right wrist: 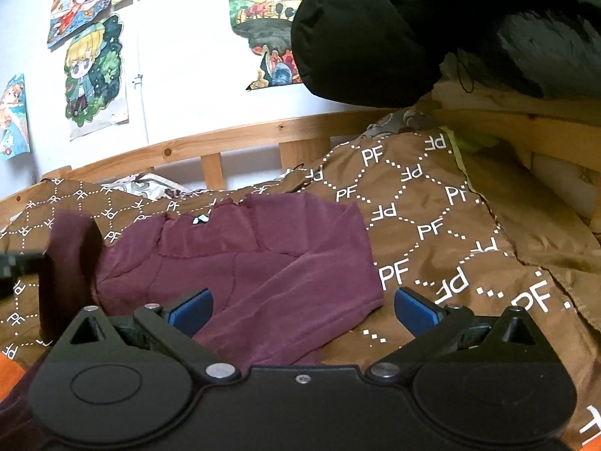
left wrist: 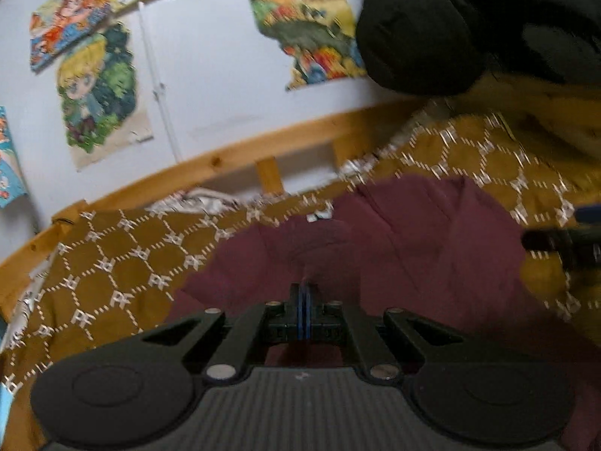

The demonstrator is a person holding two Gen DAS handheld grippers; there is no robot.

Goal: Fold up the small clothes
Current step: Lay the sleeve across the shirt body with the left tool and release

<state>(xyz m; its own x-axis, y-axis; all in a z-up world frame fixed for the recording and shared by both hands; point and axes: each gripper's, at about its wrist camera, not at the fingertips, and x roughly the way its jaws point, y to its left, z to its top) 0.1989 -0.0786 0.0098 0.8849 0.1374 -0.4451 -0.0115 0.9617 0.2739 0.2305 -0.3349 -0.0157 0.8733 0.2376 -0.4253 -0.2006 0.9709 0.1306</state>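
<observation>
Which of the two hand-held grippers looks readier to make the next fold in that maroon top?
Probably the left hand-held gripper: its jaws are shut, and the right wrist view shows a flap of the maroon top lifted beside it. The right hand-held gripper hangs open over the near hem, holding nothing.

brown PF blanket (right wrist: 432, 225) | wooden bed rail (right wrist: 225, 139) | cartoon posters (right wrist: 94, 75)

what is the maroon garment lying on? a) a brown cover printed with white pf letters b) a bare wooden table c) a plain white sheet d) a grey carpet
a: the maroon garment lies spread on a brown cover with white "PF" letters and dotted diamond lines, and the wooden bed rail runs behind it.
</observation>
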